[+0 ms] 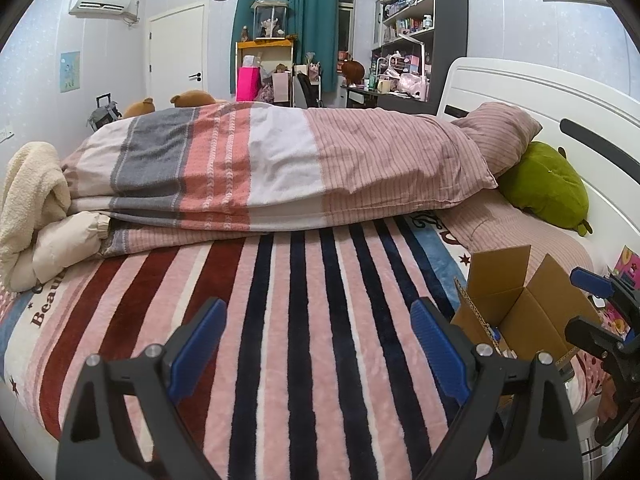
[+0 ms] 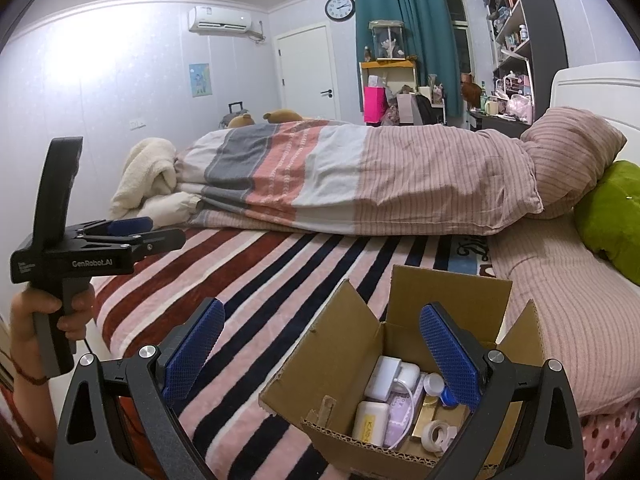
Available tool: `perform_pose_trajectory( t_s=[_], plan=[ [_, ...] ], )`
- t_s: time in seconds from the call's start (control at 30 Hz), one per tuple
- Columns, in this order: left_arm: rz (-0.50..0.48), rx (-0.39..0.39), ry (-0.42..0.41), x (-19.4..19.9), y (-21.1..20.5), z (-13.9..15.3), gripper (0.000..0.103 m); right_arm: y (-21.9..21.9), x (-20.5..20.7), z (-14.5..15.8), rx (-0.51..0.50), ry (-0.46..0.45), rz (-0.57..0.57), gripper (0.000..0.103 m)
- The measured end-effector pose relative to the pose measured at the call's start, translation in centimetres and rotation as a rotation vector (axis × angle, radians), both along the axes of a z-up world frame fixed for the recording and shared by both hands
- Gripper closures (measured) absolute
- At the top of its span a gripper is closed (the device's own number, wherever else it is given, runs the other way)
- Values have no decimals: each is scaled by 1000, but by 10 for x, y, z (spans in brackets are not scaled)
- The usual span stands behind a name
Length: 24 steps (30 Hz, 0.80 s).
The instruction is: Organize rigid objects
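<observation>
On fleecy striped blanket (image 2: 280, 288): open corrugated cardboard box (image 2: 352, 364), both claws spread.

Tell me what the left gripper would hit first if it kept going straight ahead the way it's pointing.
Probably the striped blanket on the bed: the left gripper, open and empty, points low across it. If it clears that, the folded quilt comes next. Depth is hard to judge here.

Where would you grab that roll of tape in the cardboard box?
Grip the tape roll across its outer rim, coming straight down from above. It lies near the front right of the open cardboard box, whose walls block any sideways approach. The right tool, open just above the box, looks best placed.
</observation>
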<state>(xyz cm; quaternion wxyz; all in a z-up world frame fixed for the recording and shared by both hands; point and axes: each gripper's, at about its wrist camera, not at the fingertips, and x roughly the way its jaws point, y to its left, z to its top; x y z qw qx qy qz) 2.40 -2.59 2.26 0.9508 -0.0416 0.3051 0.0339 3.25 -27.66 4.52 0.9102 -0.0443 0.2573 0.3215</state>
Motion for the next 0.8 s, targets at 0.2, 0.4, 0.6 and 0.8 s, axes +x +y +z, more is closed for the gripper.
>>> perform_pose_trajectory(
  t_s=[0.2, 0.4, 0.6, 0.8],
  plan=[
    [0, 1, 1, 0, -2, 1, 11, 0, 0, 0, -1, 0, 0, 4],
    [0, 2, 0, 0, -1, 0, 11, -1, 0, 0, -2, -1, 3, 4],
    [1, 1, -1, -1, -2, 1, 11, 0, 0, 0, -1, -1, 2, 4],
    [2, 0, -3, -2, -3, 1, 11, -1, 1, 0, -1, -1, 5, 4]
  ],
)
